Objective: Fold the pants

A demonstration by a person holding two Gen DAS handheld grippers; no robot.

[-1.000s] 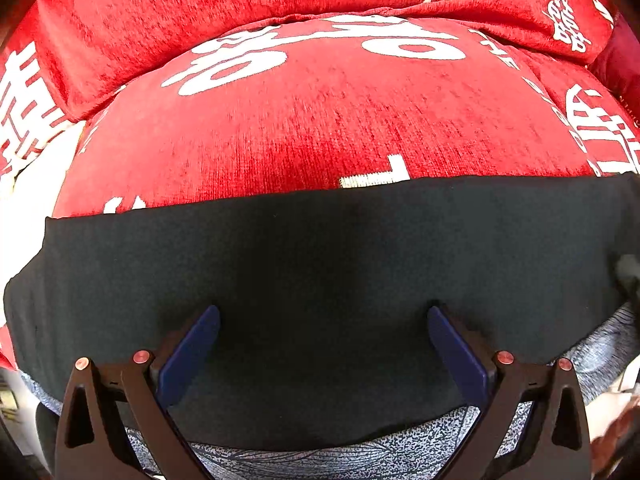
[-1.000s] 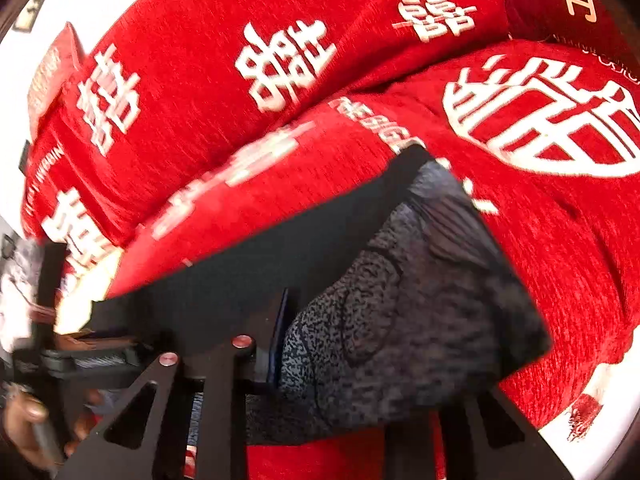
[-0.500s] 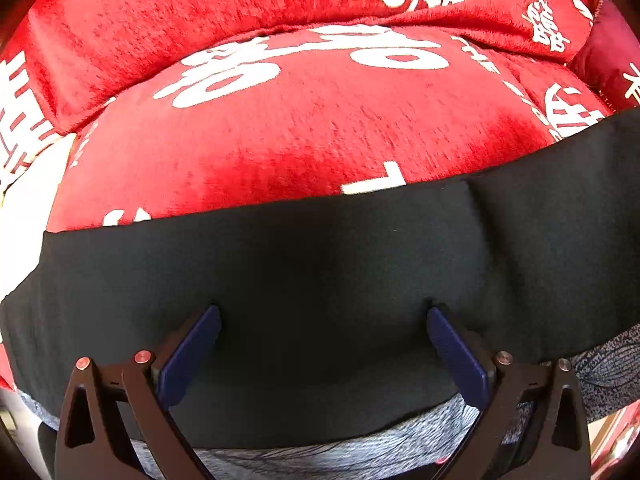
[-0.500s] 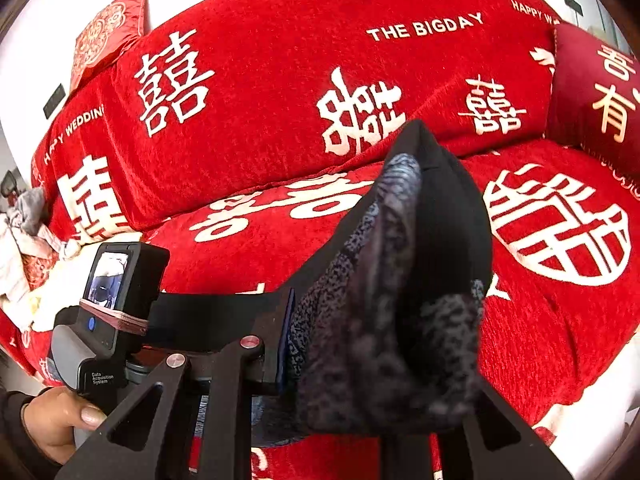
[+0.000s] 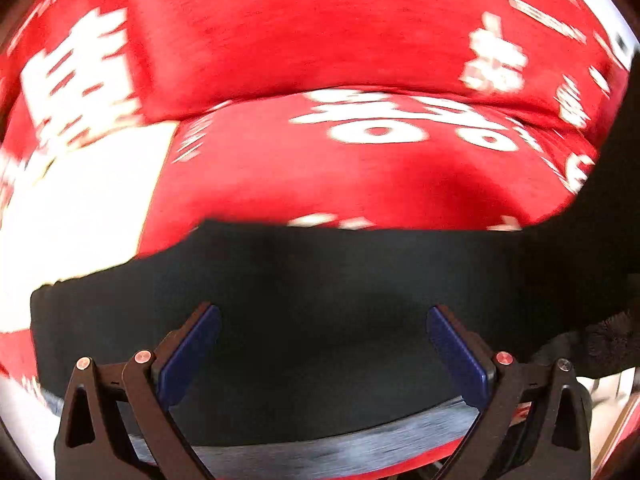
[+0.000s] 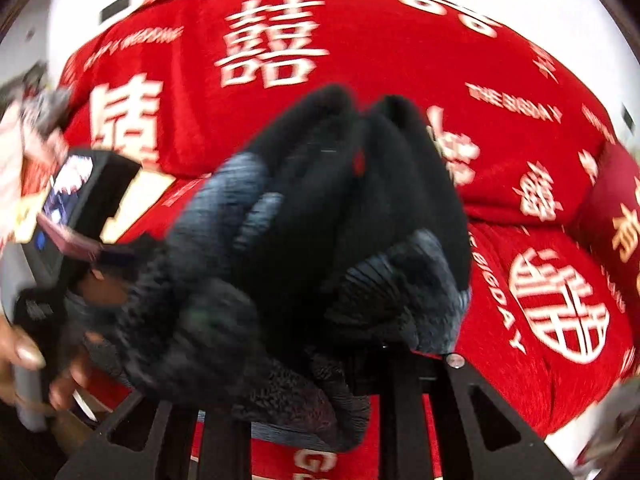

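Observation:
The pants are black with a grey patterned inner side. In the left wrist view their black band (image 5: 340, 280) stretches flat across the lower picture. My left gripper (image 5: 324, 344) hangs over it, blue pads (image 5: 192, 352) far apart, not pressing the cloth. In the right wrist view the pants (image 6: 328, 216) are bunched into a thick bundle raised above the sofa. My right gripper (image 6: 316, 364) is shut on that bundle, and cloth covers its fingertips.
A red sofa cover (image 5: 360, 168) with white characters fills both views, with a backrest (image 6: 360, 60) and a red cushion (image 6: 616, 216) at right. A hand (image 6: 24, 356) grips the left tool, whose small screen (image 6: 68, 184) shows. A white patch (image 5: 80, 208) lies left of the seat.
Both hands have swung sideways and up; the pictures are now blurred. The right gripper rolled and its bundle bunched thicker. The black band kept its place under the left gripper.

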